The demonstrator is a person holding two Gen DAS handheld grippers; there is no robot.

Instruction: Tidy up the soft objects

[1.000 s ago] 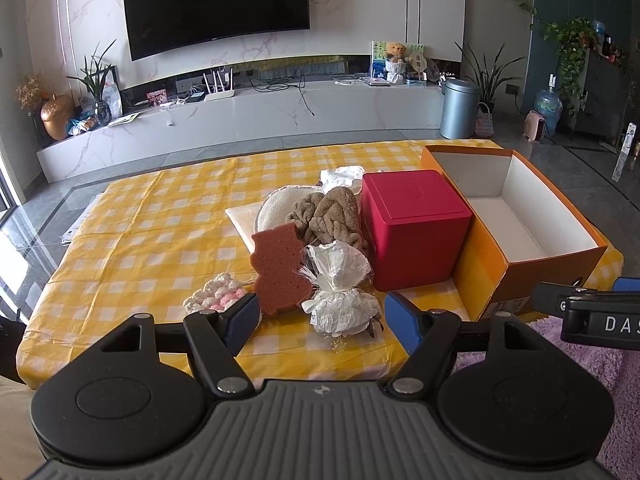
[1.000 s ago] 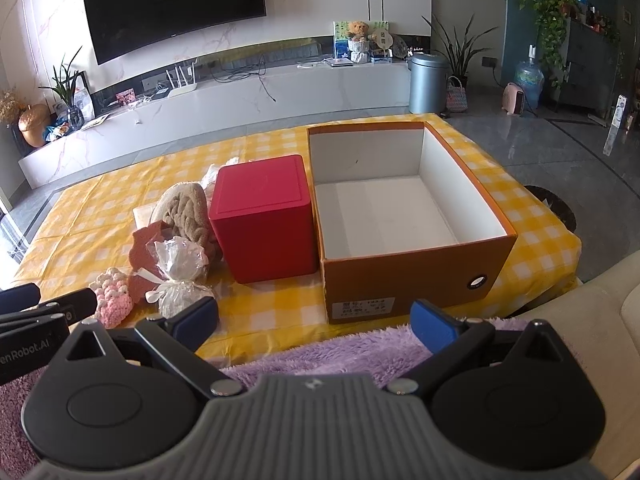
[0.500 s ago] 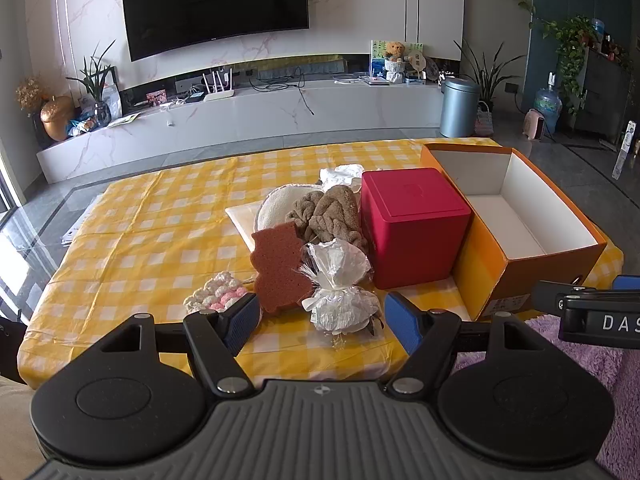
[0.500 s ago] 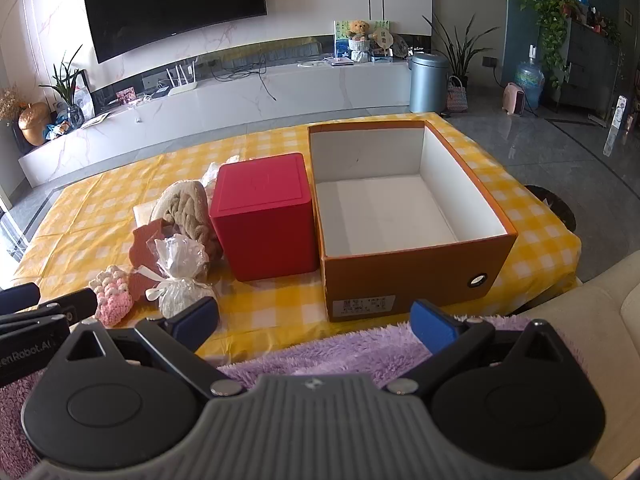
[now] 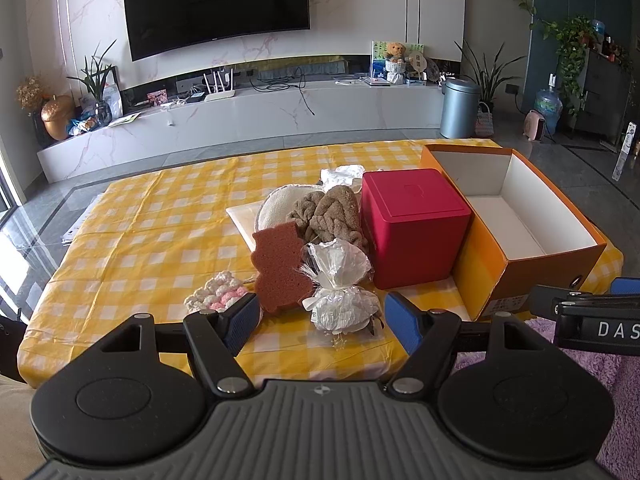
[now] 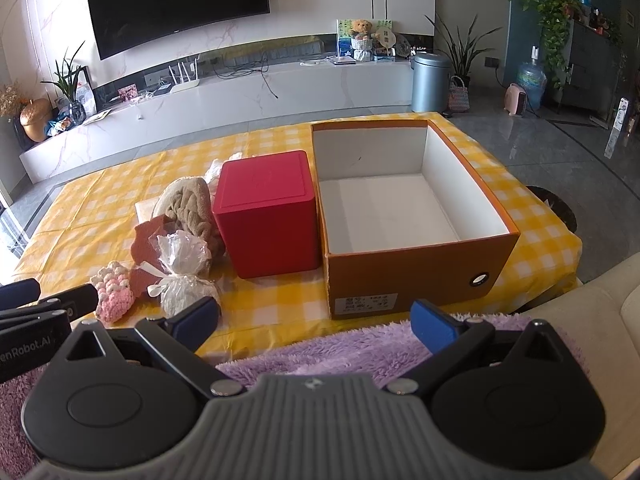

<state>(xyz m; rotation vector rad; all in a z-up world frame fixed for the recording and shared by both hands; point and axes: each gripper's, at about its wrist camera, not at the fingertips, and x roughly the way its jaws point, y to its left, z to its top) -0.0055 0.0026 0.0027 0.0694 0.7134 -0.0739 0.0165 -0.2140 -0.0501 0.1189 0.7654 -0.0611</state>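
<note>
Nothing has moved since a second ago, both grippers hover as before. Left wrist view: left gripper spread wide and empty, lined up on the plastic-wrapped bundle at the near table edge, likely first pick; bear sponge, crochet piece, brown towel clustered beside red box; white item behind towel unclear. Right wrist view: right gripper spread, empty, facing open orange box, probably the drop spot; sponge partly hidden by bundle

Home living room (wall television), sofa
</note>
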